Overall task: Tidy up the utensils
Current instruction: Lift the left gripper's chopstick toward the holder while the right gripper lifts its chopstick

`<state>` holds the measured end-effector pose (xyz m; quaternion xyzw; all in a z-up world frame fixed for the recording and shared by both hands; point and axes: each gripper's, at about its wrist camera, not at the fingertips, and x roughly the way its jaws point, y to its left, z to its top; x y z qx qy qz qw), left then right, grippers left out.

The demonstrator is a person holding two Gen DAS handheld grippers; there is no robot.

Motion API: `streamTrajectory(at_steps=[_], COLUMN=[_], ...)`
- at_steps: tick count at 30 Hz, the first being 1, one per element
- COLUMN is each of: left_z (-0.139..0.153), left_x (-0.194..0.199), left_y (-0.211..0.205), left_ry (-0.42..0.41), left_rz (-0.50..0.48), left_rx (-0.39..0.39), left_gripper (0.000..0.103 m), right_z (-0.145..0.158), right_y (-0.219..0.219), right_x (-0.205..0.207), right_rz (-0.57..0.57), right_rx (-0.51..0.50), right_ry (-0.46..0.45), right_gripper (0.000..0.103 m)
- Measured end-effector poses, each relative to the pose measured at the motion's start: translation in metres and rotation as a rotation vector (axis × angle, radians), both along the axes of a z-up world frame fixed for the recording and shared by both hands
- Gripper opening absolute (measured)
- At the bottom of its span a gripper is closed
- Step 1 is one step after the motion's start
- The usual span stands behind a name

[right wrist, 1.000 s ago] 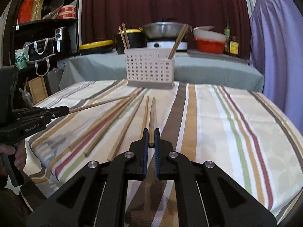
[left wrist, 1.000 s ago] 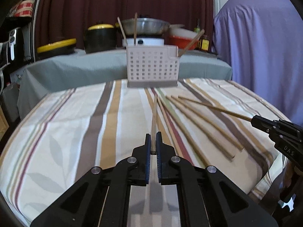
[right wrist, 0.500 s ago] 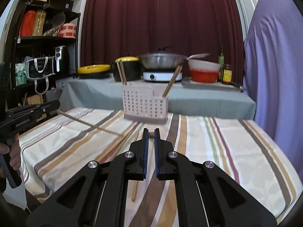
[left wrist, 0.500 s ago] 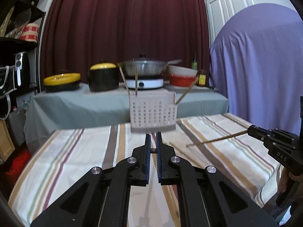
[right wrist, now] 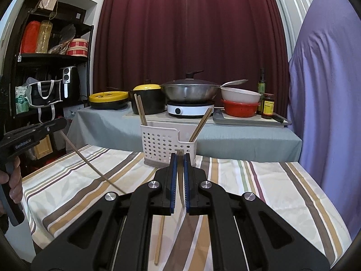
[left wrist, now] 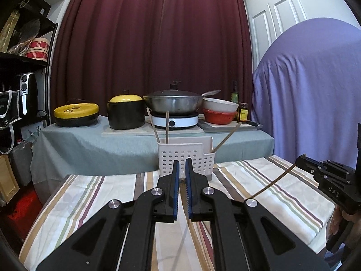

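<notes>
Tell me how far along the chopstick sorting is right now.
Partly done. A few chopsticks already stand in the white basket. The left hand-held gripper and the right hand-held gripper each grip one chopstick, raised off the striped tablecloth. At least one loose chopstick is left there.

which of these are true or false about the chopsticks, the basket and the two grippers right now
1. Each gripper is shut on a chopstick. True: the left gripper and the right gripper each clamp one chopstick.
2. The white basket is empty. False: chopsticks already stand in it, some leaning left and some leaning right.
3. The basket stands on the striped tablecloth. True.
4. The chopstick in the left gripper lies flat on the table. False: it is held up in the air, slanting down from the gripper.
5. The wok sits on the striped table. False: it sits on a white cooker on the grey-covered counter behind.
</notes>
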<state>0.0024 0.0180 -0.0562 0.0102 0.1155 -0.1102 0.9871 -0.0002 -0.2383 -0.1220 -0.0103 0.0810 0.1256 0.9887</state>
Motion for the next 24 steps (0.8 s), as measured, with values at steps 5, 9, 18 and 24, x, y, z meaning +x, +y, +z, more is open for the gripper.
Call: streamTrajectory(at_steps=[5,9,18,24], left_z=[0.011,0.019,0.038,0.055], left_x=[0.009,0.015,0.027,0.038], left_y=[0.001,0.001,0.004,0.006], left_ry=[-0.016,-0.023,-0.054,-0.087], left_rz=[-0.001,-0.002,-0.006,-0.019], left_rx=[0.002,-0.003,-0.011,-0.022], left_gripper=[0.006,0.006,0.006,0.006], right_z=[0.006,0.012,0.031,0.051], right_y=[-0.001,-0.002,-0.004,-0.004], right_x=[0.01,0.017,0.032,0.042], right_rz=[0.002,0.005,0.024,0.041], right_rx=[0.011,0.024,0.046,0.055], right_ry=[0.009,0.015,0.019,0.0], right_gripper=[0.006,0.006,0.006,0.006])
